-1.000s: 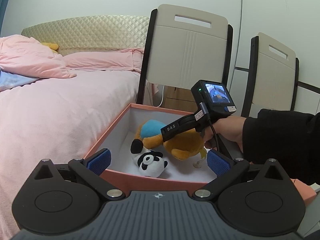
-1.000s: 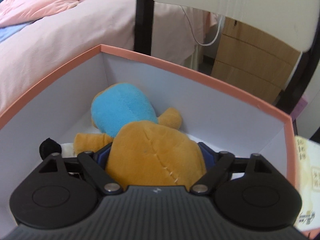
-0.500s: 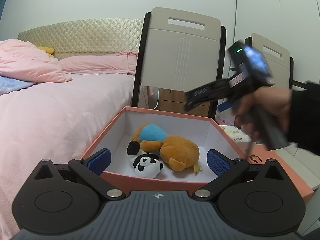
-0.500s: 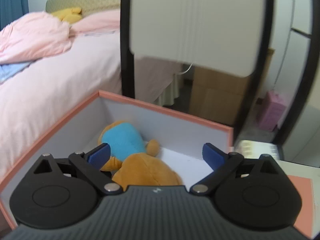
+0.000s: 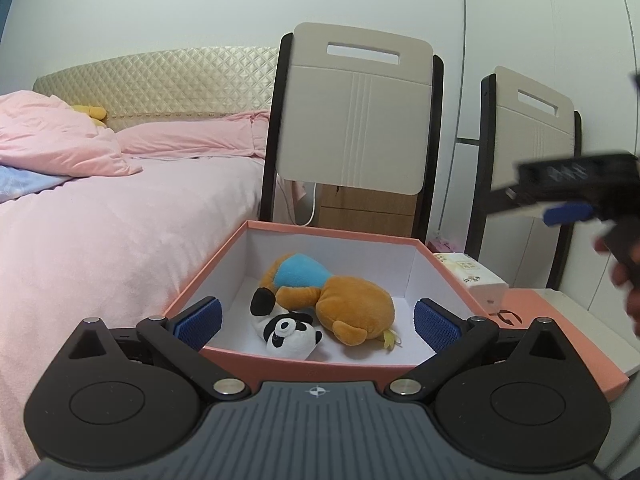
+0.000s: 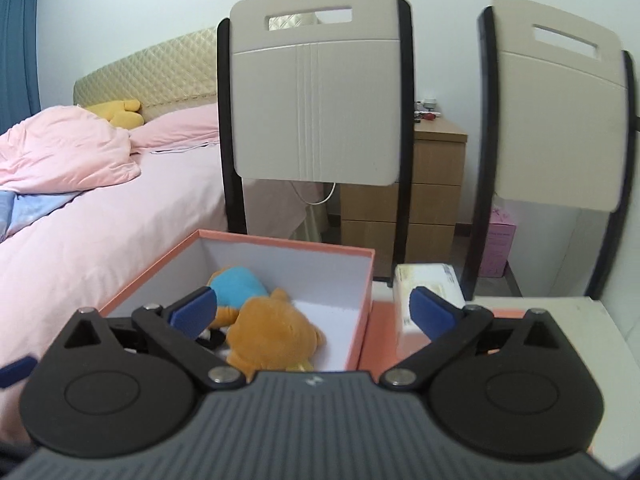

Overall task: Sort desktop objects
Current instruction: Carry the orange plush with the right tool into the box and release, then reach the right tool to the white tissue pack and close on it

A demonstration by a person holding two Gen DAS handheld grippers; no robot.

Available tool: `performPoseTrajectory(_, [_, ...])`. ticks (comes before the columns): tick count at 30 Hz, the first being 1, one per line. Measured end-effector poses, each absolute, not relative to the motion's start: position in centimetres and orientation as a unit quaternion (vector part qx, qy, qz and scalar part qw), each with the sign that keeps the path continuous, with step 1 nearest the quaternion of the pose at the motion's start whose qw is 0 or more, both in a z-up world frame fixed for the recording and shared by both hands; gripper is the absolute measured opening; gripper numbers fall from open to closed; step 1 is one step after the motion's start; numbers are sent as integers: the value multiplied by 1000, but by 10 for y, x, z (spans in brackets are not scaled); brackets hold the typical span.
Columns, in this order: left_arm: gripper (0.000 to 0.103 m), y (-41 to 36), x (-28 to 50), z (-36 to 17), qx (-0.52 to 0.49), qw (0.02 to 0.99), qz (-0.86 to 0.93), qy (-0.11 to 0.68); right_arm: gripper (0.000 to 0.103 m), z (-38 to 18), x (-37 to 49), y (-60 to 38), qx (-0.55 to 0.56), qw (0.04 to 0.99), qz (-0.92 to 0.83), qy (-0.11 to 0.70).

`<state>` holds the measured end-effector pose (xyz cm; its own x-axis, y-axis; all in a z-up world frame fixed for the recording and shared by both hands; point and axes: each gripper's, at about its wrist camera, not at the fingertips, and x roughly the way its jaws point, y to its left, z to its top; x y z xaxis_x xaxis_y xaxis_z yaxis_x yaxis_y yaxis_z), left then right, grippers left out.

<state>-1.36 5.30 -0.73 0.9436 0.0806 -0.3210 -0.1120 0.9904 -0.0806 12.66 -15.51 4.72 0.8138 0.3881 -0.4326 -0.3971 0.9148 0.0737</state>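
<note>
A pink box [image 5: 320, 364] with white inner walls stands on the desk. In it lie an orange plush with a blue head [image 5: 340, 294] and a small panda plush [image 5: 286, 330], touching each other. My left gripper [image 5: 318, 318] is open and empty, just before the box's near wall. My right gripper [image 6: 310, 312] is open and empty, raised above and behind the box [image 6: 360, 320]; the orange plush [image 6: 272, 332] lies below it. The right gripper also shows blurred at the right edge of the left wrist view [image 5: 568, 200].
A white tissue pack [image 5: 472, 278] lies right of the box on its pink lid [image 5: 560, 336]; it also shows in the right wrist view [image 6: 428, 280]. Two chairs [image 5: 352, 120] stand behind the desk. A pink bed [image 5: 100, 220] is on the left, a wooden nightstand [image 6: 400, 200] behind.
My right gripper let go of the orange plush in the box, opened, and rose up and back to the right. The left gripper stayed open and drew back slightly.
</note>
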Motion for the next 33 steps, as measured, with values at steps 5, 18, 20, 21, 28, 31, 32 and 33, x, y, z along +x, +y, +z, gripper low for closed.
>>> performPoseTrajectory(5, [103, 50, -14, -9, -42, 985, 52, 158, 103, 34, 90, -170, 14, 954, 217, 205])
performPoseTrajectory(18, [103, 46, -13, -13, -30, 985, 63, 160, 103, -24, 51, -190, 28, 967, 200, 156])
performPoseTrajectory(20, [103, 45, -12, -13, -28, 985, 63, 161, 103, -31, 53, -190, 24, 967, 199, 161])
performPoseTrajectory(21, [103, 45, -12, -14, -27, 984, 63, 162, 103, -31, 54, -191, 29, 965, 201, 164])
performPoseTrajectory(28, [103, 40, -9, -17, -17, 983, 68, 167, 103, -31, 54, -202, 49, 967, 193, 161])
performPoseTrajectory(31, [103, 38, -10, -17, -13, 984, 67, 167, 103, -32, 52, -205, 49, 967, 190, 160])
performPoseTrajectory(32, [103, 38, -10, -17, -12, 984, 66, 167, 103, -32, 51, -206, 49, 968, 188, 160])
performPoseTrajectory(33, [103, 37, -10, -17, -12, 984, 65, 167, 103, -32, 50, -207, 49, 968, 187, 160])
